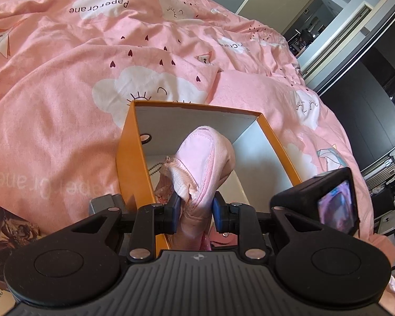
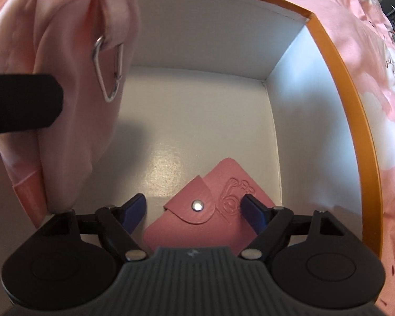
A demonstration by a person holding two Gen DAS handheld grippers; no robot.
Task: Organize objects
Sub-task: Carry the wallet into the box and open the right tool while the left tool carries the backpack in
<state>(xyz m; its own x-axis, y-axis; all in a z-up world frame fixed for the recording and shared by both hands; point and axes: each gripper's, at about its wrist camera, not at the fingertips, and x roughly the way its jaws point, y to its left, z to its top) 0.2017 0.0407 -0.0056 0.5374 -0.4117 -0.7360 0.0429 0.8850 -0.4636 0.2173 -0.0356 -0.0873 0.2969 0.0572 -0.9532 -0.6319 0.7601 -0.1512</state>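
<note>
An orange box (image 1: 130, 144) with a white inside stands open on the pink bedding. My left gripper (image 1: 194, 208) is shut on a pale pink fabric pouch (image 1: 202, 158), holding it over the box's opening. The same pouch (image 2: 65, 105), with a metal clip on it, hangs at the left in the right wrist view. My right gripper (image 2: 193, 206) points down into the box (image 2: 337, 60) and stands open. A pink snap-button card wallet (image 2: 210, 205) lies flat on the box floor between the blue pads, which do not press on it.
Pink printed bedding (image 1: 79, 79) surrounds the box. A printed booklet (image 1: 10, 226) lies at the lower left. Beyond the bed at the right are a doorway (image 1: 337, 18) and dark furniture (image 1: 368, 100). The right gripper's black camera body (image 1: 329, 202) shows at the box's near right corner.
</note>
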